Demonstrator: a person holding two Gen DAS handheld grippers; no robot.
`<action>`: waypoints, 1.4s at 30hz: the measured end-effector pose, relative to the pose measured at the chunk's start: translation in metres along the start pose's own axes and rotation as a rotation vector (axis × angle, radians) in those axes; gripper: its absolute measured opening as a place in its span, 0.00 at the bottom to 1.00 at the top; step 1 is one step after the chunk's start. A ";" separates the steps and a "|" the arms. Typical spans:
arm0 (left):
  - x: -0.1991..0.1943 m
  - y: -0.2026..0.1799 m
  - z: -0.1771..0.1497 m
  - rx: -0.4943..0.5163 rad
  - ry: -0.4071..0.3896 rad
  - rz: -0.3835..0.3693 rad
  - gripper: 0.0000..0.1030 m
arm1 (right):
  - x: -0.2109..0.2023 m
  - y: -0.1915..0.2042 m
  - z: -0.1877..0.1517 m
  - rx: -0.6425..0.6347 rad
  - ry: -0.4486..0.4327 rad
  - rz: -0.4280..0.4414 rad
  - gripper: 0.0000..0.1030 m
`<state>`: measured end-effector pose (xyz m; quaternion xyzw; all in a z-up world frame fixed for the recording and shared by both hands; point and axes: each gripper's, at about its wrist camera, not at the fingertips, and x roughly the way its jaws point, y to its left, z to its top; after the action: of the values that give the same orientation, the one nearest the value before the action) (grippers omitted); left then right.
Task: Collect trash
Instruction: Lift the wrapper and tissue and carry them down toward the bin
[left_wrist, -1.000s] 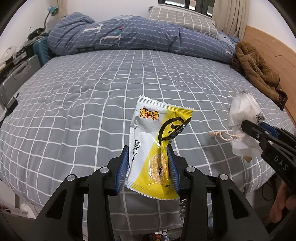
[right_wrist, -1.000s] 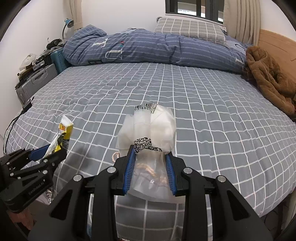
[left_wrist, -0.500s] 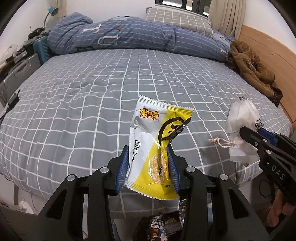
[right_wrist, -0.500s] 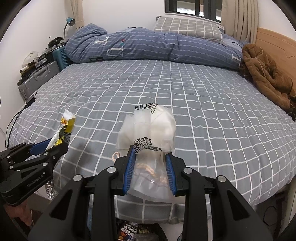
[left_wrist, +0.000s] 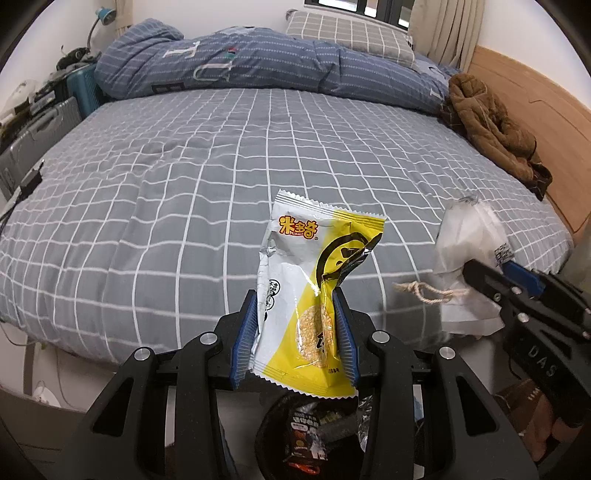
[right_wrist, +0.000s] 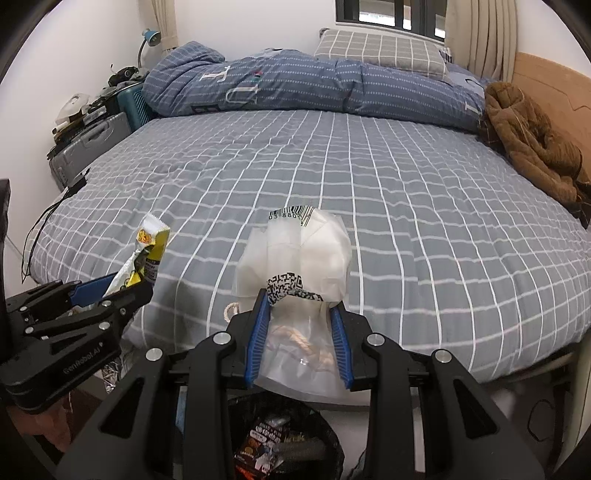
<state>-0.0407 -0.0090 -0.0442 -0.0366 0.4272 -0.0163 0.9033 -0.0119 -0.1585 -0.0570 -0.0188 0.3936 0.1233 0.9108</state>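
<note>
- Left gripper (left_wrist: 295, 328): pinches snack pack (left_wrist: 314, 291) by its lower half, pads on both side edges. Pack stands upright over the near bed (left_wrist: 184, 184) edge, right above the bin (left_wrist: 306, 435).
- Pack: crinkly foil-plastic, silver w/ yellow, zigzag-sealed ends, round snack printed on the lower part. Prob v. light, limp, a bit slick; torn flap at upper right may flop. Best hold is mid-body across the width, as now.
- Bin: dark liner, round mouth, wrappers already inside, on the floor near the bed.
- Right gripper (right_wrist: 299, 332): clamped on white bag (right_wrist: 295, 254) at its scrunched waist, also over the bin.
- Bag: thin translucent plastic, soft, puffy top w/ barcode & QR prints; twine cord (left_wrist: 424, 293) hangs out its left side. Light, squashy, not fragile; cord could snag on the bin rim.
- Bed: grey quilt w/ white grid, soft, slightly rumpled.
</note>
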 end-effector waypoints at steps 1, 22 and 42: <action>-0.003 0.000 -0.003 -0.002 -0.001 -0.001 0.38 | -0.002 0.001 -0.003 0.001 0.000 0.001 0.30; -0.022 -0.011 -0.086 -0.001 0.115 -0.010 0.38 | -0.016 0.012 -0.072 0.018 0.127 0.030 0.31; 0.027 0.010 -0.152 -0.021 0.308 -0.003 0.38 | 0.035 0.015 -0.140 0.023 0.375 0.046 0.31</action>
<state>-0.1406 -0.0088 -0.1617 -0.0437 0.5610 -0.0187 0.8265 -0.0920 -0.1549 -0.1781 -0.0223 0.5580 0.1339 0.8187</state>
